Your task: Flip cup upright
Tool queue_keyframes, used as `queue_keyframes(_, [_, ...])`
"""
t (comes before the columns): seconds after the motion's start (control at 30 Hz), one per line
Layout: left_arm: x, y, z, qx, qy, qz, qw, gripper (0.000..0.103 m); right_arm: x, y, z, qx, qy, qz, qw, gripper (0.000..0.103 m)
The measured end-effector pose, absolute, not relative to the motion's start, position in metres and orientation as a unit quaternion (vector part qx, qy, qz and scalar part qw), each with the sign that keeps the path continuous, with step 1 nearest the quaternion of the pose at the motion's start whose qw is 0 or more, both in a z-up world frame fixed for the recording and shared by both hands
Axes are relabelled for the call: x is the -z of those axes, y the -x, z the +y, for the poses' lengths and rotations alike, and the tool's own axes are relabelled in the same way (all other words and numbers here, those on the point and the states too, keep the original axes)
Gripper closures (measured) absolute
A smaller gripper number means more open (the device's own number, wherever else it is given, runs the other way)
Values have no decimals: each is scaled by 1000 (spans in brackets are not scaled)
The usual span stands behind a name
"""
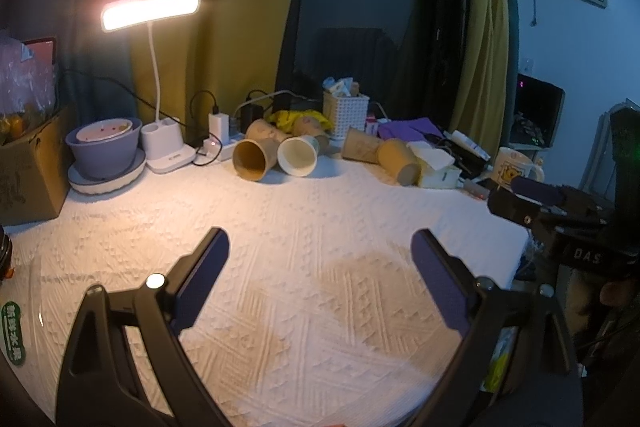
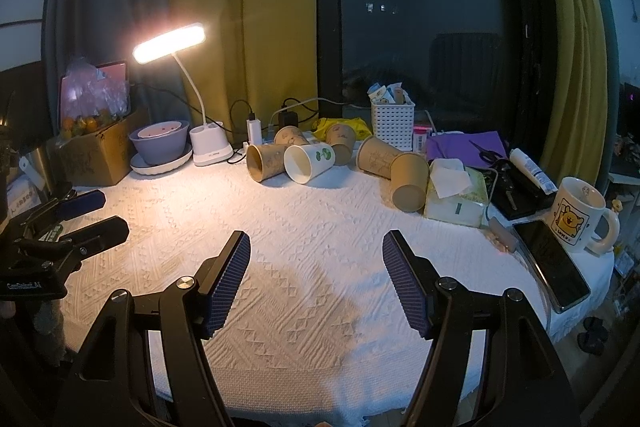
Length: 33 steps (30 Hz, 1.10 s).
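Several paper cups lie on their sides at the back of the white textured cloth (image 2: 320,267). A brown cup (image 2: 263,159) and a white cup with a green print (image 2: 307,163) point their mouths toward me; they also show in the left wrist view as the brown cup (image 1: 255,158) and the white cup (image 1: 299,155). Two more brown cups (image 2: 408,179) lie to the right. My left gripper (image 1: 320,243) is open and empty over the near cloth. My right gripper (image 2: 316,243) is open and empty, well short of the cups.
A lit desk lamp (image 2: 172,41) stands at the back left beside a purple bowl on a plate (image 2: 160,145) and a cardboard box (image 2: 96,155). A white basket (image 2: 392,123), tissue box (image 2: 456,199), phone (image 2: 552,267) and yellow-print mug (image 2: 576,219) crowd the right.
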<state>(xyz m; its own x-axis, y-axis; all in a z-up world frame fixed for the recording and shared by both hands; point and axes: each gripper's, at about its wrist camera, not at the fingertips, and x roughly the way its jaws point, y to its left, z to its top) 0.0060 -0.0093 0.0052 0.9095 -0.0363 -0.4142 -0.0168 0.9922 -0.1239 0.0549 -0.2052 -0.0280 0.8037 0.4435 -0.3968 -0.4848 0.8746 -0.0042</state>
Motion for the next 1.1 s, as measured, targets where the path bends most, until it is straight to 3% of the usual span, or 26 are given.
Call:
queue_keyframes(0.57, [-5, -20, -8, 7, 47, 225, 973, 9, 26, -67, -208, -243, 49, 197, 949, 31])
queue_keyframes(1.1, [-13, -117, -2, 38, -10, 287, 957, 9, 19, -132, -214, -229, 43, 207, 950, 31])
